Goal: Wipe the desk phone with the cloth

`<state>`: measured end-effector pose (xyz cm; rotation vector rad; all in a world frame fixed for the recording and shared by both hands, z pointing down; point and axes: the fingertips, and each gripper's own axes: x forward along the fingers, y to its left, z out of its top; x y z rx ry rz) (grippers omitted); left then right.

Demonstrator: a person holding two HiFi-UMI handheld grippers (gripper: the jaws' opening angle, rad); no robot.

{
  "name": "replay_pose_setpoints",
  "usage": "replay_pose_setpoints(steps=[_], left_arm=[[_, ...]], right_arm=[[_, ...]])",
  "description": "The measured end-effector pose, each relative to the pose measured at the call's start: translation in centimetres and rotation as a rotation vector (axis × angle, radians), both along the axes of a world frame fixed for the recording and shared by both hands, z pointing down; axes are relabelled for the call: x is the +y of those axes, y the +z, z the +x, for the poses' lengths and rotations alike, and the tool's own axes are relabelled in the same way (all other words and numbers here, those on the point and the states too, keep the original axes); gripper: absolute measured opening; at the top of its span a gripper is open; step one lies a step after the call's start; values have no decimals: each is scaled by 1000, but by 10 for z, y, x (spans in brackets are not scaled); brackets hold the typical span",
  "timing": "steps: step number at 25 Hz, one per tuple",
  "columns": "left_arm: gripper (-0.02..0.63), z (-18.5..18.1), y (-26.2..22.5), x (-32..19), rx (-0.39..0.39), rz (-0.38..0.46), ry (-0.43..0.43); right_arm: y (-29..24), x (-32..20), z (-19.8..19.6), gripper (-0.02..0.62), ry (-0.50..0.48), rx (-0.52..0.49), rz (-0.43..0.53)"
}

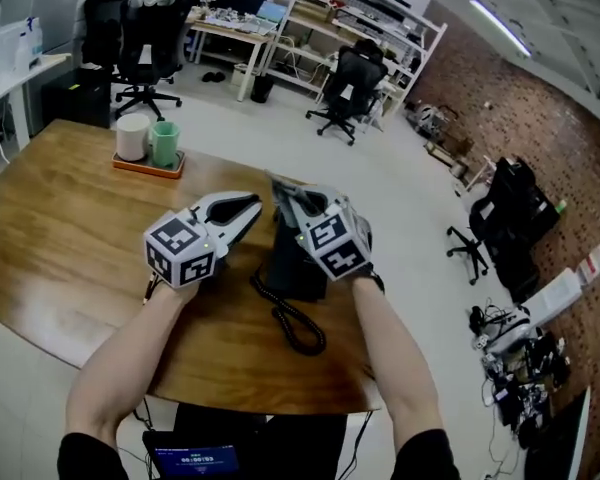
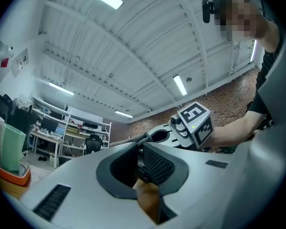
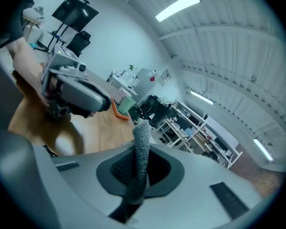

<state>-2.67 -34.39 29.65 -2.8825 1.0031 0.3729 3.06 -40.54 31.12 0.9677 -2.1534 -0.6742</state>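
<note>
A black desk phone (image 1: 295,266) stands on the wooden table (image 1: 70,238), its coiled cord (image 1: 296,324) trailing toward me. My right gripper (image 1: 305,210) hovers over the phone's top, shut on a grey cloth (image 1: 290,194). In the right gripper view the cloth (image 3: 142,137) rises as a narrow strip from between the closed jaws of that gripper (image 3: 141,149). My left gripper (image 1: 254,208) is just left of the phone, pointing at it, jaws together. The left gripper view shows its jaws (image 2: 144,146) meeting, and I cannot tell whether they touch the phone.
An orange tray (image 1: 148,165) with a white cup (image 1: 132,136) and a green cup (image 1: 165,143) sits at the table's far edge. Office chairs (image 1: 140,48) and desks stand beyond. A screen (image 1: 195,458) lies at my near side.
</note>
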Motion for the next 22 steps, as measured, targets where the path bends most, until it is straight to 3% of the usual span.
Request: replay_pose_setpoints(steps=[3, 7, 10, 16, 19, 22], left_arm=[[21, -6, 3, -3, -11, -2, -17], [21, -15, 4, -7, 12, -11, -35], [21, -14, 5, -7, 7, -13, -35], [21, -3, 12, -2, -74, 5, -15], [21, -3, 13, -2, -71, 5, -10], [21, -3, 14, -2, -71, 3, -13]], right_arm=[[13, -15, -6, 25, 26, 87, 19], [26, 3, -5, 25, -35, 183, 9], [47, 48, -6, 25, -157, 238, -64], [90, 158, -9, 25, -434, 416, -170], [66, 138, -3, 25, -382, 361, -132], [13, 71, 7, 25, -184, 190, 5]])
